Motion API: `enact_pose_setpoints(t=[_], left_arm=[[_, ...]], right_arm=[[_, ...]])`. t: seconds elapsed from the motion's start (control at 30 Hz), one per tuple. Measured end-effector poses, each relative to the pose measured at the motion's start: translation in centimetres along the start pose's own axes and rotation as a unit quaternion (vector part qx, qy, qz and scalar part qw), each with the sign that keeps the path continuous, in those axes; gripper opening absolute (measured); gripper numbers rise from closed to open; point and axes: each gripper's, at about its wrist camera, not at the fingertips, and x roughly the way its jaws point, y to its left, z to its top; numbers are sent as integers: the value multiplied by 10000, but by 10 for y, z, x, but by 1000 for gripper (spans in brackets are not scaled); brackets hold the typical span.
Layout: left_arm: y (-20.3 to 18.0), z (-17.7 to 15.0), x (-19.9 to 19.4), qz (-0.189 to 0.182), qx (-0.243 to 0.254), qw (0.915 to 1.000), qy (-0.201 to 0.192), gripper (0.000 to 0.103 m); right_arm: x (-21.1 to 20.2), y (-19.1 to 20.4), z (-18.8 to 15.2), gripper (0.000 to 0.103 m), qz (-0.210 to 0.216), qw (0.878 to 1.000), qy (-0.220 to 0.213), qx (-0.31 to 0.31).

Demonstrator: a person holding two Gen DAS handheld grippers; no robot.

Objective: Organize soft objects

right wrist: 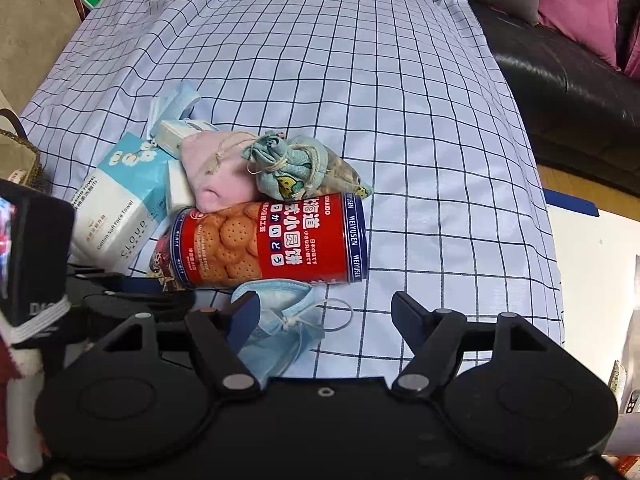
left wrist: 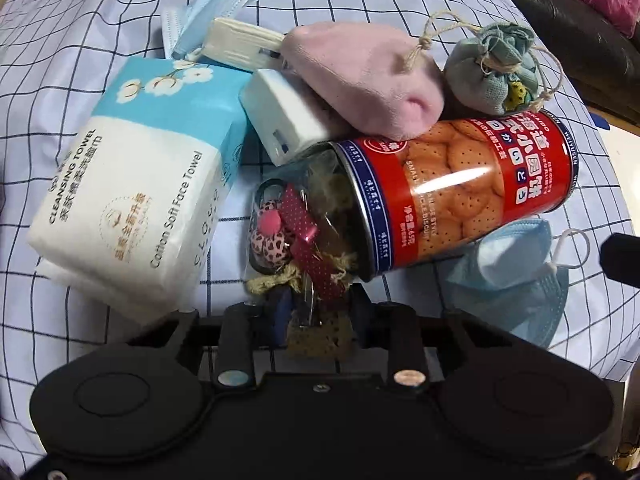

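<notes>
Left gripper (left wrist: 316, 312) fingers clamping clear bag of trinkets (left wrist: 296, 240) spilling from red biscuit can (left wrist: 460, 188); right gripper (right wrist: 324, 312) fingers standing wide, straddling blue face mask (right wrist: 280, 320); only left view showing bag contents.

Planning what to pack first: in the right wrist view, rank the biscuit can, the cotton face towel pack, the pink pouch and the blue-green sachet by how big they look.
1. Biscuit can
2. Cotton face towel pack, partly hidden, so nearly level with the can
3. Pink pouch
4. Blue-green sachet, close to the pouch; unsure
</notes>
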Motion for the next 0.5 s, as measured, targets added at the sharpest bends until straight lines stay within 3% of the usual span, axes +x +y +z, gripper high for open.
enact_pose_setpoints(t=[0.2, 0.33, 0.5], left_arm=[[9, -5, -8, -67, -106, 9998, 138, 29], [15, -18, -28, -2, -14, 10000, 92, 29], [27, -35, -43, 95, 48, 9999, 118, 32]], right_arm=[[11, 0, -2, 71, -32, 9998, 191, 48], [19, 4, -4, 72, 160, 9991, 372, 120], [24, 23, -5, 79, 220, 9990, 374, -75]])
